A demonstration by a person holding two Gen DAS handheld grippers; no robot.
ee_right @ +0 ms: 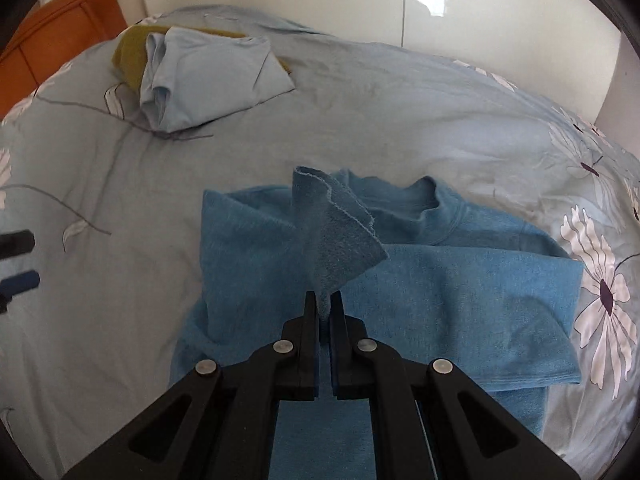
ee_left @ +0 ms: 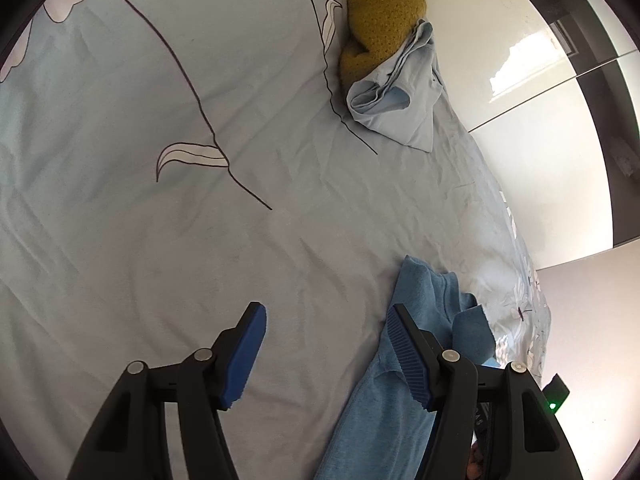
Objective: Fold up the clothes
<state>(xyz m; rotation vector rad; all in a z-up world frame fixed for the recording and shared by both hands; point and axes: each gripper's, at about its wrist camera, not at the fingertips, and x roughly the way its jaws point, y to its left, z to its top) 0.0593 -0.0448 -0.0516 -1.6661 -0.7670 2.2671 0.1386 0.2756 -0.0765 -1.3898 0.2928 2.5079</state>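
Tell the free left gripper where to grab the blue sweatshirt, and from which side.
Best bet: the sweatshirt's left edge, the side nearest the open left gripper, coming in low from the left over the bedsheet. That edge lies flat and uncovered, while the right gripper already pinches a lifted flap mid-garment.

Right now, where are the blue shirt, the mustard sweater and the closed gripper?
blue shirt (ee_right: 460, 300): right wrist view, flat body.
mustard sweater (ee_left: 380, 12): left wrist view, knitted top.
right gripper (ee_right: 325, 300): right wrist view, between fingertips pinching the shirt's edge.
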